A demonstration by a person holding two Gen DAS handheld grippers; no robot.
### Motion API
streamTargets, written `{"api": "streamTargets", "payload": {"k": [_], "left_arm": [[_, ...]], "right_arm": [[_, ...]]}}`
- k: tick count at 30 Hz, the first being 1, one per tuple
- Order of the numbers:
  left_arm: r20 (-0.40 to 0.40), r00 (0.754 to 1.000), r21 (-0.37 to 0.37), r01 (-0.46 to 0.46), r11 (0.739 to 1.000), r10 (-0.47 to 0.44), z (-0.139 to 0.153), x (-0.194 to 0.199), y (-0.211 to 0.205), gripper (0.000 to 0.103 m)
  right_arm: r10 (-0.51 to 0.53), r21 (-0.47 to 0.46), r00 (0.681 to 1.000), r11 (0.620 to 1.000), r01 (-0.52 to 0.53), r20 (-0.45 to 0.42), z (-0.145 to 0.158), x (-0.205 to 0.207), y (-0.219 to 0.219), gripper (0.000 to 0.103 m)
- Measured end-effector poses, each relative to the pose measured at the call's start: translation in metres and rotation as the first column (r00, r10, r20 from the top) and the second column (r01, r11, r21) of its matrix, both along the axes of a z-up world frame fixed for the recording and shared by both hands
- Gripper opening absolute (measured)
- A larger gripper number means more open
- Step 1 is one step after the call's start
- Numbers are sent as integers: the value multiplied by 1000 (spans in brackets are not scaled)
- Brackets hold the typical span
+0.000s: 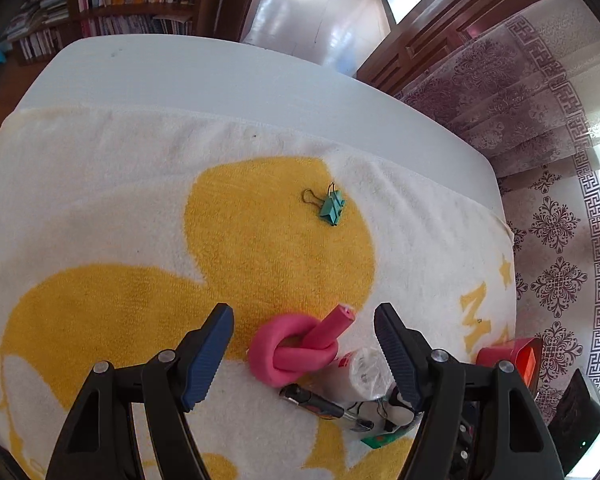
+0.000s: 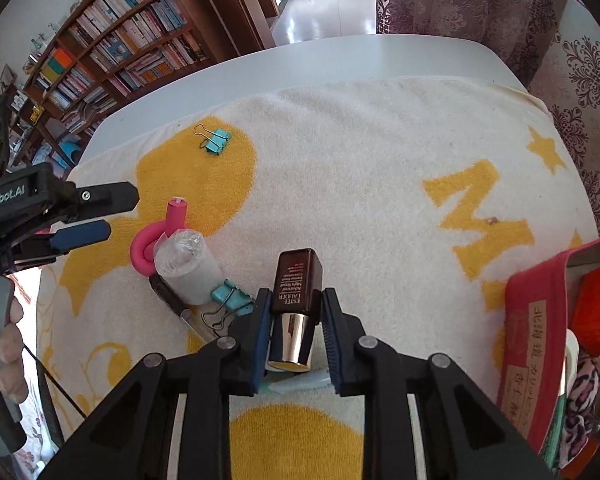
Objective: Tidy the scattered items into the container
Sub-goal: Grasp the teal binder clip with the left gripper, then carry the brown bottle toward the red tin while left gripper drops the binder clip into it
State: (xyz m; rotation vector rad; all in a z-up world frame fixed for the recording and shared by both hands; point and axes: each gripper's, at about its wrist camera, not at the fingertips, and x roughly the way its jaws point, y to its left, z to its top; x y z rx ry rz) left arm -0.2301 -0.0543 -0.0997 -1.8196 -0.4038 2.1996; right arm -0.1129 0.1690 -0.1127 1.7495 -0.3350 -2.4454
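Fluffy white-and-yellow terry towel [image 2: 340, 168]; glossy brown bottle with mirror-bright metallic cap [image 2: 296, 300]; matt pink foam tube [image 1: 296, 348] — crinkled clear plastic wrap [image 2: 188, 264]; ribbed blue gripper pads [image 1: 208, 360].

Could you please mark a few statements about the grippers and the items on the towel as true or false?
1. The right gripper has a brown bottle between its fingers. True.
2. The left gripper is clamped on the pink foam roller. False: its jaws stand open, with the roller lying on the towel between them.
3. A teal binder clip lies alone on a yellow patch of the towel. True.
4. The red container is at the left of the right wrist view. False: it is at the right edge.
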Motion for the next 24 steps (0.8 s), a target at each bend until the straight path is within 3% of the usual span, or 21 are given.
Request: {"api": "streamTargets", "payload": {"k": [6,17,19,21,23,24], "left_arm": [[-38,998,-38,41,998,-42,-11,-33,29,74],[-102,992,-200,55,978,-76,-44,-61,62,74],[-129,986,-258,68,964,-104,-45,-61,68,67],[-152,979,-323,81,943,-137,-45,-60,73,49],[-163,974,-320,98,942,-157,-43,-58,73,38],[-158,973,-324,108,940,-167,-43,-56,75,38]], "right_arm": [[-62,-49,998,997,62,3,7,28,17,27],[-112,-49,993,993,110,-23,19,53,38,27],[-116,-46,993,992,114,-28,22,56,42,27],[-119,-40,992,992,117,-35,24,58,44,27],[-121,-33,992,992,120,-42,26,61,46,27],[-123,-31,991,992,121,-46,27,62,46,27]]}}
